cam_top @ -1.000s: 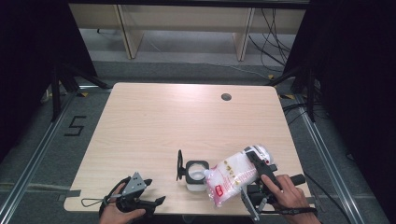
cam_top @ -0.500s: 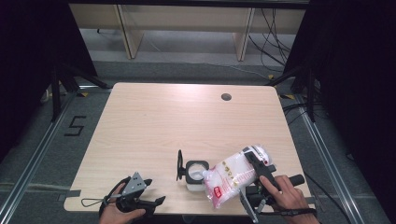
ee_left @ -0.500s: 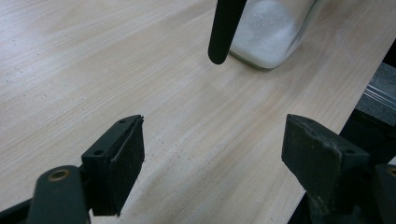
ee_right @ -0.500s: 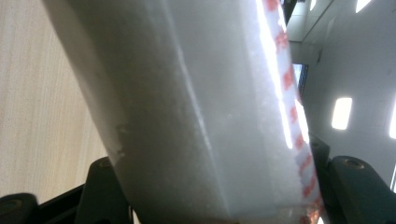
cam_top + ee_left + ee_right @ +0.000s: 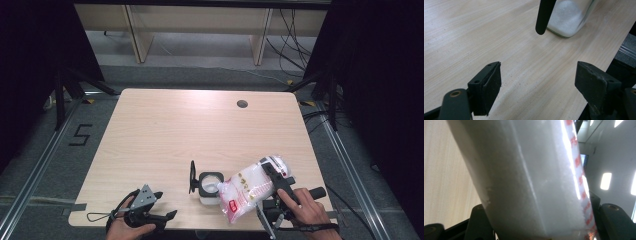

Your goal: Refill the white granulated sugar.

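We have the right claw (image 5: 270, 186) clamped on a soft plastic bag of white granules (image 5: 250, 187), tilted so its lower end hangs at the mouth of a square glass jar (image 5: 210, 184) near the front edge of the worktop (image 5: 190, 125). The bag looks heavy and slumping, likely to sag and shift as it empties, so we judge a firm hold high on its body wisest. Our left claw (image 5: 537, 85) rests released and empty just off the jar.

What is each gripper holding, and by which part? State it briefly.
The right gripper clamps the bag of white granules near its raised rear end, the mouth tipped over the open jar. The left gripper holds nothing, its jaws apart.
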The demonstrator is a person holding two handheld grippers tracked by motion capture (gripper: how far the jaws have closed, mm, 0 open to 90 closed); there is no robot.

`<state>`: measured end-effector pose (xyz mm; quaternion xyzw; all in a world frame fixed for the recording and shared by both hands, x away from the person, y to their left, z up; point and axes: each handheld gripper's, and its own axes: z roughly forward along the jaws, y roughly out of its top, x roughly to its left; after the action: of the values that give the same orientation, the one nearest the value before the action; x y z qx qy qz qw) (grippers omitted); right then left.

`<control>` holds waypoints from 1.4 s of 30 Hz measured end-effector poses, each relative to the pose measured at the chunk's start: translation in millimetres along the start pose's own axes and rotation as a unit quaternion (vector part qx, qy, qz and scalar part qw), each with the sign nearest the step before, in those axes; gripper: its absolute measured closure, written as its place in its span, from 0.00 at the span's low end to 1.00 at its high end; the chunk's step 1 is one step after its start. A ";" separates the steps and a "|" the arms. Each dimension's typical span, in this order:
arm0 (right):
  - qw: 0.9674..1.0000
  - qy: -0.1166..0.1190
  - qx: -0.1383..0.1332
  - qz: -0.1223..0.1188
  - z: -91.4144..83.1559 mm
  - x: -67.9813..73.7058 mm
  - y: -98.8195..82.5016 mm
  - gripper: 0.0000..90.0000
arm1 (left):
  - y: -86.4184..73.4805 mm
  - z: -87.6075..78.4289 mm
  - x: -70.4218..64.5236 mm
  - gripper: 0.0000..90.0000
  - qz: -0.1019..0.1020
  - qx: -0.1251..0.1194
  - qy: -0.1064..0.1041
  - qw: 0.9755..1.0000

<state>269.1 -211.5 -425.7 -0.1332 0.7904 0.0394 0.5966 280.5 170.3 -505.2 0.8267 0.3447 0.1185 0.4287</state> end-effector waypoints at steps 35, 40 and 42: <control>1.000 0.002 -0.014 0.027 3.1 0.1 -5.7 0.46 | 0.4 0.1 0.5 0.23 0.011 -0.003 -0.004 1.000; 1.000 0.000 -0.007 0.030 3.2 0.8 -6.9 0.46 | 0.3 0.6 -0.2 0.23 0.006 -0.007 -0.005 1.000; 1.000 0.002 -0.009 0.028 3.7 0.8 -7.4 0.46 | 0.3 0.6 -0.1 0.23 0.006 -0.007 -0.005 1.000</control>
<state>274.3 -218.0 -426.9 -0.1164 0.7948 0.0624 0.5923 280.9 169.7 -505.3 0.8264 0.3366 0.1192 0.4354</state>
